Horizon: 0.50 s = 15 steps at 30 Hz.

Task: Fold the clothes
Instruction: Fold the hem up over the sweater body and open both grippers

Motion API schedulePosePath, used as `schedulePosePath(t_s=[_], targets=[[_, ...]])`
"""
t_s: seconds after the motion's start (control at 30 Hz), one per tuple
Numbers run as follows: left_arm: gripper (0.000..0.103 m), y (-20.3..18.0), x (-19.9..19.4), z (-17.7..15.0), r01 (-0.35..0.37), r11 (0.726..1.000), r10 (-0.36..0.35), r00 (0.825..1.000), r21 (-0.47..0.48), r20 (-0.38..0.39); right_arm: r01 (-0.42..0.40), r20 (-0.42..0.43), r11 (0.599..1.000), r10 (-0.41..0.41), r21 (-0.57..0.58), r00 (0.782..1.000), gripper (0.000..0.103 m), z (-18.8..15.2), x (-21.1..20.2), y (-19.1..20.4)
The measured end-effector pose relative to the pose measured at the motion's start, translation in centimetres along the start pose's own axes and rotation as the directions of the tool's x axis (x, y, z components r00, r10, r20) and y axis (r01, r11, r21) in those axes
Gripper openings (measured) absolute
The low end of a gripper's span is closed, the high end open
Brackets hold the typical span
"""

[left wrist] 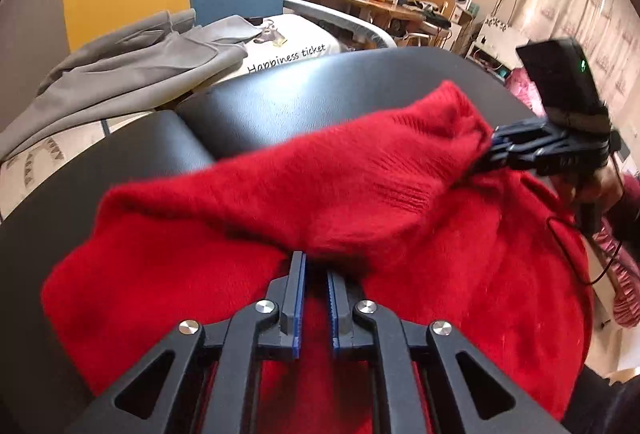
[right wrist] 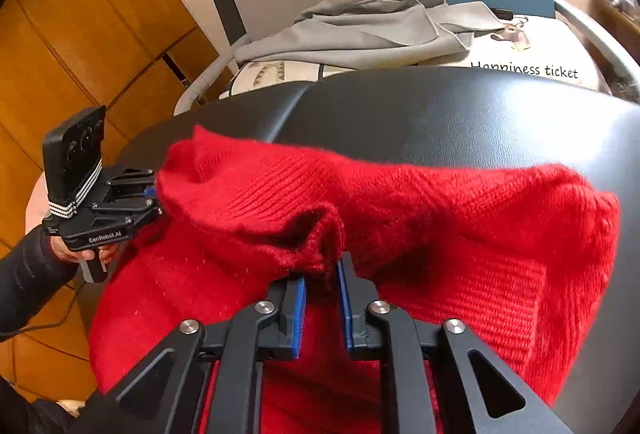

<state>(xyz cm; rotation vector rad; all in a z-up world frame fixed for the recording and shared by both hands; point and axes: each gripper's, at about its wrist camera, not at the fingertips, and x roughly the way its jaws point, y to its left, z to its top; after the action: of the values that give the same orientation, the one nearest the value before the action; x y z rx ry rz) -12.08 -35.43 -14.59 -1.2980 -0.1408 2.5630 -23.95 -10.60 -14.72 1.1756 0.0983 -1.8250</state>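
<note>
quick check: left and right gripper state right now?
Left gripper: shut on the red sweater, fold pinched between its fingers.
Right gripper: shut on the red sweater, edge bunched between its fingers.

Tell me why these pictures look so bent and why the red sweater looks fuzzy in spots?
Left wrist view: the fisheye lens bows the black table and darkens the corners; the red sweater blurs near the left gripper; the window behind is washed out. Right wrist view: the same curving, soft glare on the table, sharper knit ribs, fuzz near the right gripper.
</note>
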Motion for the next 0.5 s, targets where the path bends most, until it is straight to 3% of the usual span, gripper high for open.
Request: schedulePosePath(t_s=[0.07, 0.13, 0.2, 0.4, 0.5], targets=[[0.010, 0.1, -0.3, -0.6, -0.006, 1.000, 0.006, 1.000, -0.001, -0.009, 0.009, -0.016, 1.000, -0.009, -0.011, 1.000, 0.029, -0.4, -0.4, 0.3], [0.011, 0.2, -0.6, -1.3, -0.011, 1.000, 0.011, 1.000, -0.003, -0.018, 0.021, -0.039, 0.999, -0.022, -0.037, 0.999, 0.046, -0.7, -0.9, 0.8], [0.011, 1.4, -2.2, -1.3, -0.008, 0.998, 0.008, 1.000, -0.057, 0.008, 0.035, -0.051, 0.998, -0.037, -0.053, 0.998, 0.052, -0.9, -2.0, 1.0], [0.015, 3.3, -4.7, 3.5, 0.058, 0.977, -0.020, 0.983, -0.205, 0.183, 0.077, 0.074, 0.996, -0.073, -0.053, 0.995, 0.052, 2.3, -5.0, 2.0], [0.017, 2.7, -2.9, 6.9, 0.111, 0.971, -0.067, 0.976, -0.211, 0.208, 0.072, 0.083, 0.995, -0.067, -0.063, 0.994, 0.052, 5.1, -3.2, 3.0]])
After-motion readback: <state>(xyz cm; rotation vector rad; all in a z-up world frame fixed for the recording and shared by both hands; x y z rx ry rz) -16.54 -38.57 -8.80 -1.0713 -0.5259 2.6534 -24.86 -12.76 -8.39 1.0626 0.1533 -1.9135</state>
